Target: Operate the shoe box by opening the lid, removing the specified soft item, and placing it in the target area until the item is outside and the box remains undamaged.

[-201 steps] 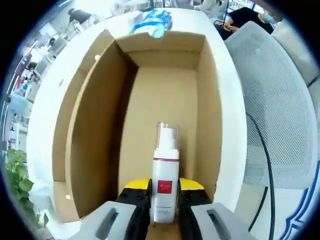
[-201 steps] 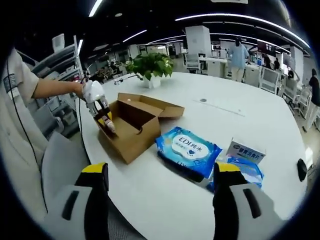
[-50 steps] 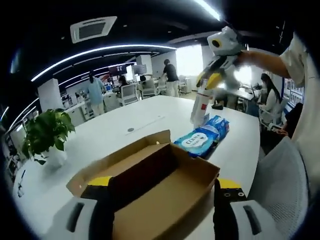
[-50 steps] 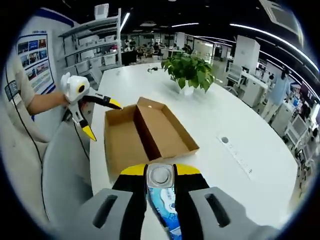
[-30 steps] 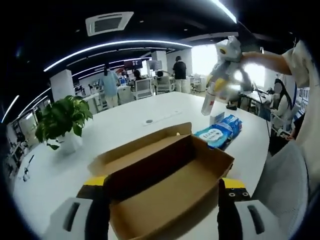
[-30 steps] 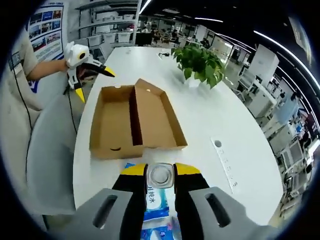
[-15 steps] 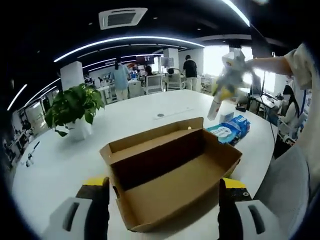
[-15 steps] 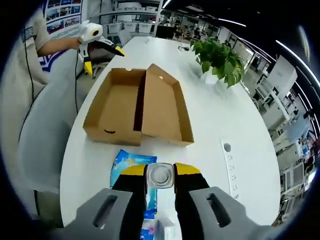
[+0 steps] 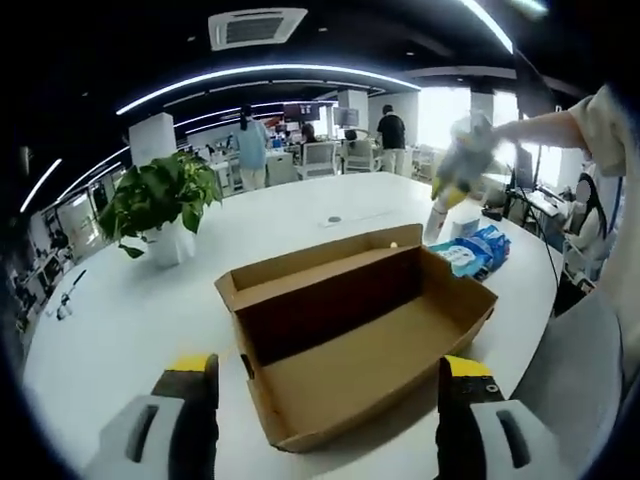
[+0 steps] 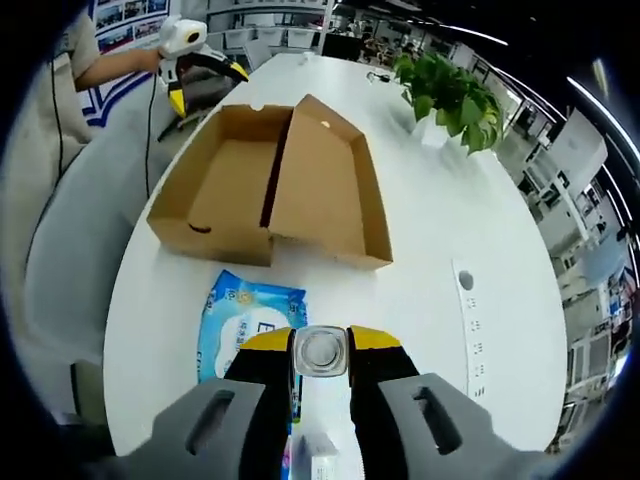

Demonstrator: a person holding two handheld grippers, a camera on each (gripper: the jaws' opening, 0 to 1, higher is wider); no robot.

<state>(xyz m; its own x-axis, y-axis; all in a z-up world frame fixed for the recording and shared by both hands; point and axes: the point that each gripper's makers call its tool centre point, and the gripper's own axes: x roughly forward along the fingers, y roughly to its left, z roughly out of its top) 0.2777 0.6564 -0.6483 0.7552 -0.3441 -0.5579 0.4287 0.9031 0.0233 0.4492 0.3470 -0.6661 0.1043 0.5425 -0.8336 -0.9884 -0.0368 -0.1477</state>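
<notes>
A: What are we looking at from the left gripper view?

B: We are seeing the shoe box (image 9: 360, 350) sitting open on the white table (image 9: 110, 330), lid folded back, its inside bare cardboard. Our left gripper (image 9: 325, 410) is hovering in front of it with jaws spread wide and holding nothing. The box is lying between the two yellow-tipped jaws as we look along them.

A: And the bottle?

B: We are gripping it in the right gripper (image 10: 321, 365). In the right gripper view the jaws are pressing closed on the bottle (image 10: 321, 351), and we are looking down on its round clear cap. It is out of the box, held above the table just beside the blue wipes pack (image 10: 245, 320).

A: Are we seeing that from the other side too?

B: Yes, in the left gripper view the right gripper is showing blurred past the far end of the box, above the wipes pack, with the pale bottle hanging from it.

A: Anything else on the table?

B: A potted plant (image 9: 160, 205) is standing well beyond the box, and a small white carton (image 10: 318, 458) is lying near the wipes. People are standing far back in the office.
</notes>
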